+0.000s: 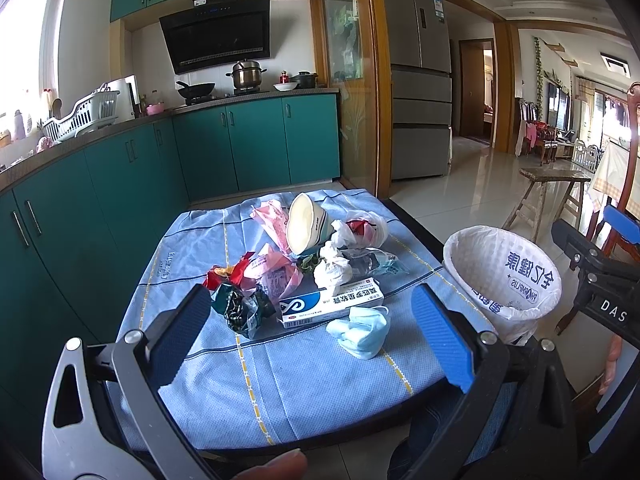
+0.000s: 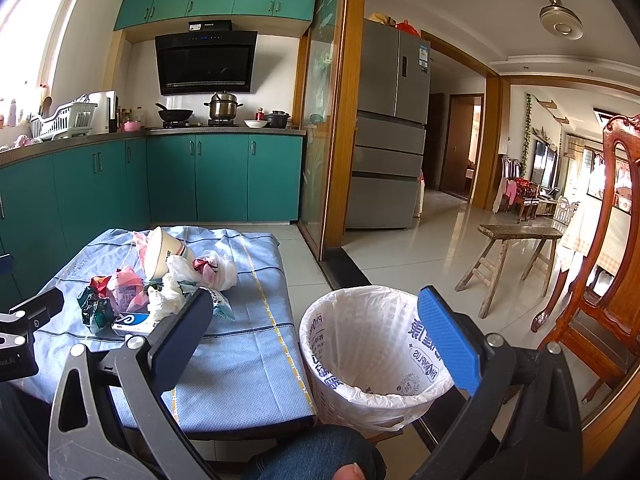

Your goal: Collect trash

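Both grippers (image 1: 316, 340) (image 2: 316, 340) open, above trash pile (image 1: 296, 272) & bin (image 2: 372, 356).

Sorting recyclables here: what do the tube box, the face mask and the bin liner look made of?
Tube box: printed cardboard, slightly glossy, with crisp folded edges. Face mask: soft matte nonwoven fabric, pleated and limp. Bin liner: thin translucent plastic film, wrinkled, the basket showing through.

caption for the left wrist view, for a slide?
Open left gripper hovering over trash pile on blue cloth, lined bin waiting at right.
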{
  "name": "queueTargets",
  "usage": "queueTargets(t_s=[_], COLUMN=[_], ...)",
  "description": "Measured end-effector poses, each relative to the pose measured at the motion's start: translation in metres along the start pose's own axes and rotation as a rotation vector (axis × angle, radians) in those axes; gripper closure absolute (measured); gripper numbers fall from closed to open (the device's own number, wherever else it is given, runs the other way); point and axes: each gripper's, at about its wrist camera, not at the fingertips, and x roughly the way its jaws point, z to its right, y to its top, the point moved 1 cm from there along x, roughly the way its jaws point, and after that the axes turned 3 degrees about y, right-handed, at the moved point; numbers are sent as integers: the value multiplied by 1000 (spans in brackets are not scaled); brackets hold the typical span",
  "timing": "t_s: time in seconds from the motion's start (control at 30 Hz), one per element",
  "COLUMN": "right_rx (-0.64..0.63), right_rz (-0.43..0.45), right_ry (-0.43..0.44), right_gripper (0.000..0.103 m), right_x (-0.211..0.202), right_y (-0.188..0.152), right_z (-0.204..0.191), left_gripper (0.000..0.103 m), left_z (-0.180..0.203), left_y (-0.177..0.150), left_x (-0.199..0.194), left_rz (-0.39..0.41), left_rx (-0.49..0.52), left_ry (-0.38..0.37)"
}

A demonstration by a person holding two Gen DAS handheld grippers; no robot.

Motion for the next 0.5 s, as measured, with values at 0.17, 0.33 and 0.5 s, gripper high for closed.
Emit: queueTargets(t_s=[0.17, 0.33, 0.5], right_rx=[0, -1, 6], right_rz=[-2, -1, -5], right_ry=[-5, -3, -1], right_gripper=[3, 3, 3], right_x=[0, 0, 1], right_y=[-1, -1, -2], right_z=[1, 0, 0], left_gripper=[3, 3, 3], left_z=[1, 0, -2], left_y=[-4, -3, -4], left_x=[1, 1, 4], left_rz=[-8, -11, -22], left_rx=[3, 1, 1], left_ry=[-2, -1, 8])
